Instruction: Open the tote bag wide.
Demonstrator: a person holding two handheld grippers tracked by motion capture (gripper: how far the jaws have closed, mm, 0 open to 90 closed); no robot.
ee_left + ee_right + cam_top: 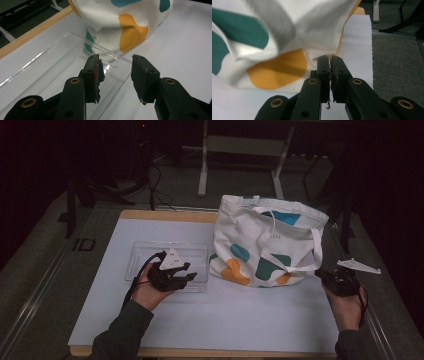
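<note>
Left gripper view: jaws apart, nothing between, left gripper (115, 77) over clear plastic tray (45, 67). Right gripper (329, 75) jaws pressed together at edge of white cloth tote w/ teal and orange blobs (274, 37). High view: tote (267, 242) upright mid-table, white strap (307, 265) drooping toward right gripper (322, 275); hands low, wide apart.

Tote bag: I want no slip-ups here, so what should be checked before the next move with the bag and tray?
1. Left gripper open: ok, jaws apart with nothing between them.
2. Right gripper shut: ok; whether it pinches the bag: cannot tell.
3. Tray empty: ok, clear plastic with nothing inside.
4. Bag upright on the table: ok, standing, mouth up.
5. Bag clear of the tray: cannot tell, the edges look very close.
</note>
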